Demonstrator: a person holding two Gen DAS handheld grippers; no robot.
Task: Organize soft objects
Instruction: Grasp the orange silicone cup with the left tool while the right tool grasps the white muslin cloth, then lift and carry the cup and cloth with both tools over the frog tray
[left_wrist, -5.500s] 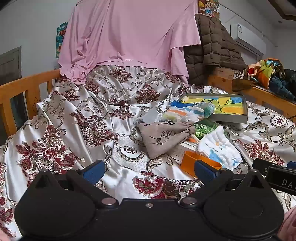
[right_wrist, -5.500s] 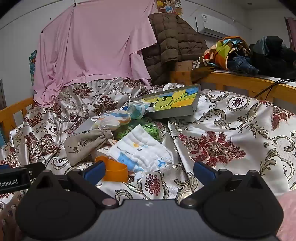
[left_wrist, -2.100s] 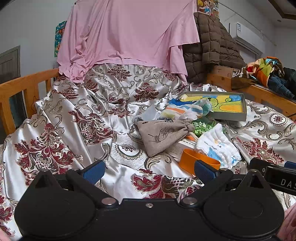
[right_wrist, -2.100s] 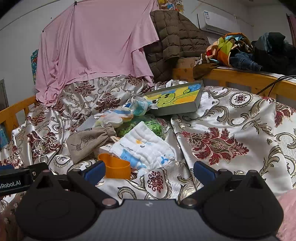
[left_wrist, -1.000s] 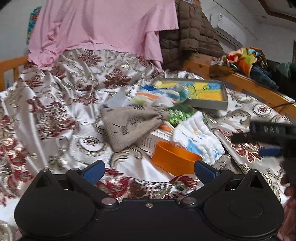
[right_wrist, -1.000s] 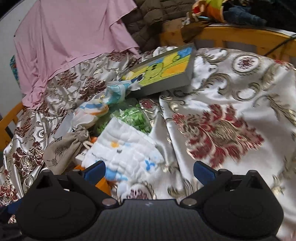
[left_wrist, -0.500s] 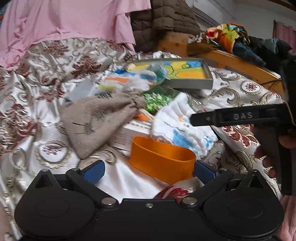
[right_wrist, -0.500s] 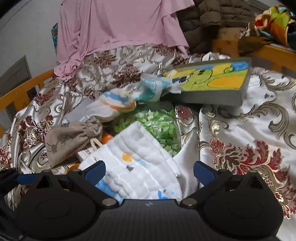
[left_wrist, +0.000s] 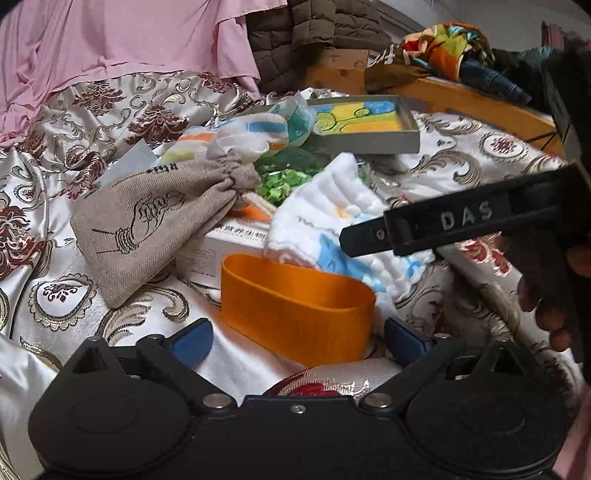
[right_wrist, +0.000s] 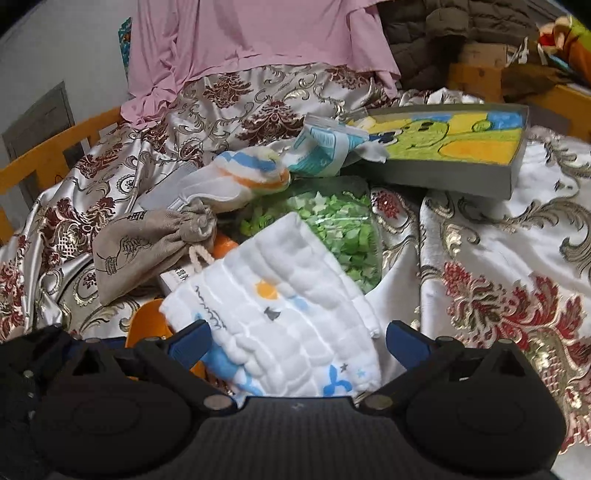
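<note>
A white quilted cloth (right_wrist: 280, 314) with blue and orange prints lies on the patterned bedspread, also in the left wrist view (left_wrist: 332, 218). My right gripper (right_wrist: 297, 341) is open, its fingers on either side of the cloth's near end. My left gripper (left_wrist: 297, 341) is open, its fingers on either side of an orange oval tub (left_wrist: 295, 306). A beige drawstring pouch (left_wrist: 155, 218) lies left of the cloth. A striped rolled cloth (right_wrist: 240, 177) lies behind it. The right gripper's black body (left_wrist: 461, 221) hangs over the cloth in the left wrist view.
A bag of green paper stars (right_wrist: 332, 225) lies behind the white cloth. A grey box with a cartoon lid (right_wrist: 450, 155) sits at the back right. A white carton (left_wrist: 229, 243) lies under the pouch. Pink fabric (right_wrist: 258, 37) and a brown jacket (left_wrist: 306, 37) hang behind. Wooden rails (right_wrist: 55, 155) border the bed.
Both grippers have moved forward and down toward the pile. The orange tub now sits between my left fingers and the white cloth between my right fingers. Both stay open.
</note>
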